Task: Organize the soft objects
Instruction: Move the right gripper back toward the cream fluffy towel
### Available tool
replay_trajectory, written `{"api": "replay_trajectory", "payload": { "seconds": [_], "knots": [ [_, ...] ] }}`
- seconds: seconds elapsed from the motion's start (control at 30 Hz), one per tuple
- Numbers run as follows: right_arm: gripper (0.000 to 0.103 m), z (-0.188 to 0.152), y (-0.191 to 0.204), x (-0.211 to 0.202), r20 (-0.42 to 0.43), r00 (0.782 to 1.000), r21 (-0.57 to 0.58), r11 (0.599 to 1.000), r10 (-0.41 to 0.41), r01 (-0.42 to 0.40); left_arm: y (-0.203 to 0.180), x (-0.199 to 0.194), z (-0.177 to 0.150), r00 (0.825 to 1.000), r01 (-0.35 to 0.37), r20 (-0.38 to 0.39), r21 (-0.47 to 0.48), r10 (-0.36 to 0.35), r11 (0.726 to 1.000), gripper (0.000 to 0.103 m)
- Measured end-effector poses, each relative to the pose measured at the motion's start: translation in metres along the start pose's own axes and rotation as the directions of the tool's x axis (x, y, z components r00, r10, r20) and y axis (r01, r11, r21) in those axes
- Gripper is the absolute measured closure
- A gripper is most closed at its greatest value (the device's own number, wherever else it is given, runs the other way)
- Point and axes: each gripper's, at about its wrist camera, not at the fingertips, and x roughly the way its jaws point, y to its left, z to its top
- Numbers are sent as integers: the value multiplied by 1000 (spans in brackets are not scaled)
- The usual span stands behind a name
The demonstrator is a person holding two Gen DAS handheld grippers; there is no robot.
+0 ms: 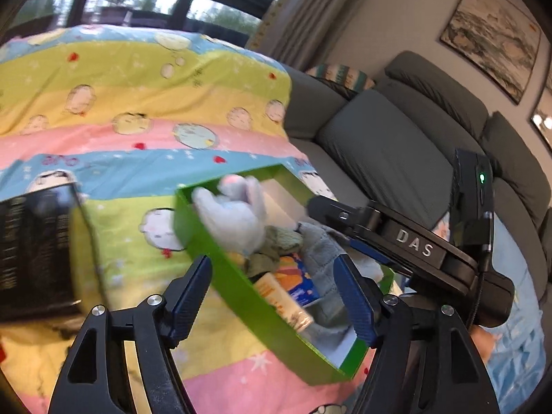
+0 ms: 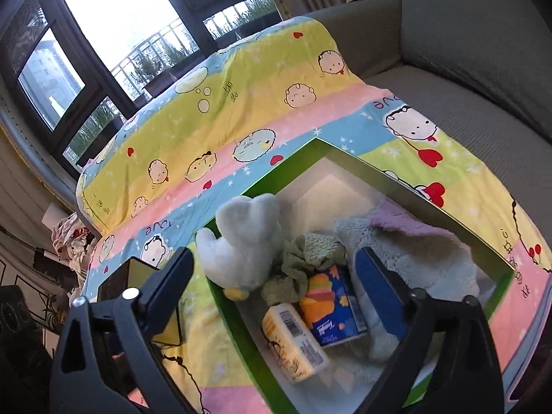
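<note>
Two tissue packs [image 2: 312, 324] beside plush [image 2: 246, 241], box [image 2: 234, 324]

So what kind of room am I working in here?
Most likely a home living room: a grey sofa with a cartoon-print blanket over it, a framed painting on the wall, and big windows.

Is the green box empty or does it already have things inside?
Not empty: the green box holds a plush toy, green cloth and tissue packs.
</note>
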Motion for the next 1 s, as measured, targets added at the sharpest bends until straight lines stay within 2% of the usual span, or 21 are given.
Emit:
{"api": "replay_trajectory", "payload": {
  "seconds": [0.1, 0.2, 0.23, 0.3, 0.47, 0.57, 0.7, 0.77, 0.83, 0.9, 0.97, 1.0],
  "knots": [
    [4, -4, 9, -7, 17, 1000, -32, 999, -1, 2, 8, -28, -6, 997, -72, 32, 0, 72, 997, 30],
    [1, -8, 20, -12, 33, 999, -74, 997, -7, 9, 20, -58, -13, 985, -163, 49, -30, 164, 986, 29],
    [1, -10, 23, -14, 36, 999, -84, 996, -6, 9, 24, -67, -16, 981, -186, 53, -37, 188, 982, 26],
    [1, -14, 33, -15, 37, 999, -113, 994, 0, 4, 33, -88, -23, 966, -248, 64, -56, 251, 967, 20],
    [1, -29, 56, -21, 40, 999, -186, 982, 26, -19, 57, -135, -49, 926, -356, 81, -140, 369, 924, 20],
    [1, -40, 74, -26, 38, 998, -232, 972, 57, -47, 73, -161, -66, 894, -425, 75, -171, 441, 889, 20],
    [1, -57, 99, -28, -5, 991, -292, 948, 132, -128, 107, -196, -95, 833, -512, 71, -275, 548, 814, 20],
    [1, -65, 110, -28, -39, 984, -320, 930, 176, -179, 125, -210, -109, 822, -519, 59, -335, 567, 787, 20],
    [1, -73, 125, -28, -88, 968, -353, 901, 237, -253, 142, -222, -123, 812, -524, 54, -371, 581, 767, 20],
    [1, -81, 138, -29, -123, 952, -377, 874, 280, -306, 152, -230, -133, 790, -546, 54, -393, 611, 740, 20],
    [1, -91, 152, -31, -150, 931, -384, 848, 332, -364, 163, -237, -141, 761, -570, 41, -433, 647, 698, 20],
    [1, -94, 158, -31, -162, 923, -382, 841, 348, -384, 166, -239, -142, 758, -571, 41, -440, 651, 693, 20]
  ]
}}
